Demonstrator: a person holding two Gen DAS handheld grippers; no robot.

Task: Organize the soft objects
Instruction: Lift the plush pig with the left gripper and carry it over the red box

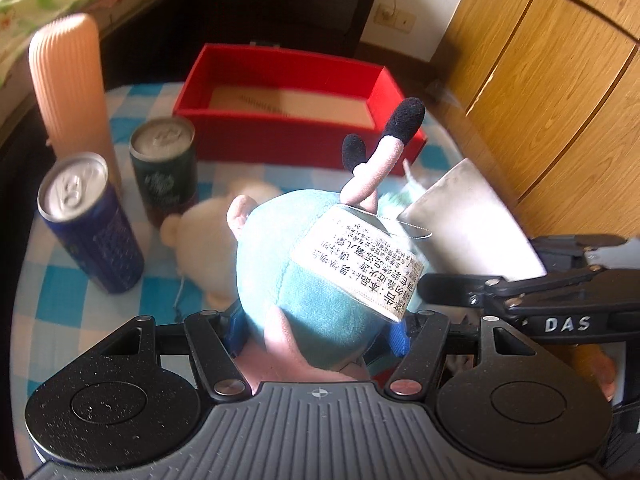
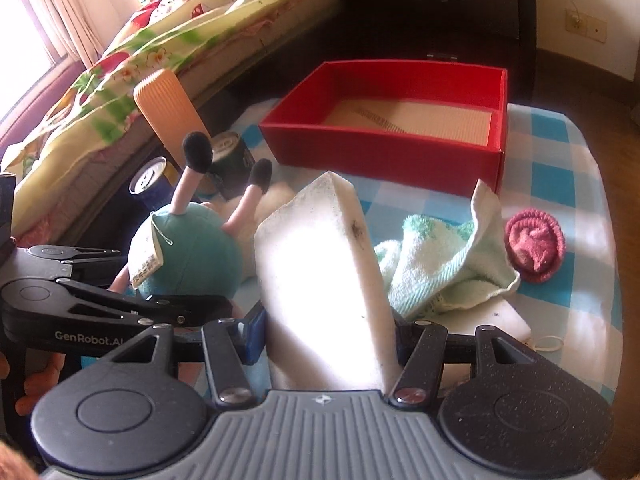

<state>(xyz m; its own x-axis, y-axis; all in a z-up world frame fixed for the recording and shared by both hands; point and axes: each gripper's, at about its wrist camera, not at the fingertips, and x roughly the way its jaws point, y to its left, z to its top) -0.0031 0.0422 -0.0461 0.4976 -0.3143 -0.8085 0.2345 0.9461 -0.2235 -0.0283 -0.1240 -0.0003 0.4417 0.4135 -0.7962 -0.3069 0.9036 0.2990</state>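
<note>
My left gripper (image 1: 316, 330) is shut on a teal and pink plush toy (image 1: 316, 264) with black-tipped legs and a white printed tag, held above the table; the toy also shows in the right wrist view (image 2: 192, 248). My right gripper (image 2: 326, 340) is shut on a white sponge block (image 2: 320, 280), which also shows in the left wrist view (image 1: 472, 220). A red open box (image 1: 296, 92) (image 2: 392, 148) stands at the back of the table. A cream plush (image 1: 204, 232), a pale green towel (image 2: 440, 264) and a pink knitted round piece (image 2: 534, 244) lie on the checked cloth.
Two drink cans (image 1: 90, 220) (image 1: 166, 168) and a tall ribbed peach cylinder (image 1: 72, 92) stand at the left. A bed with a floral cover (image 2: 120, 72) lies left, a dark cabinet (image 2: 440, 4) behind, a wooden wardrobe (image 1: 560, 100) right.
</note>
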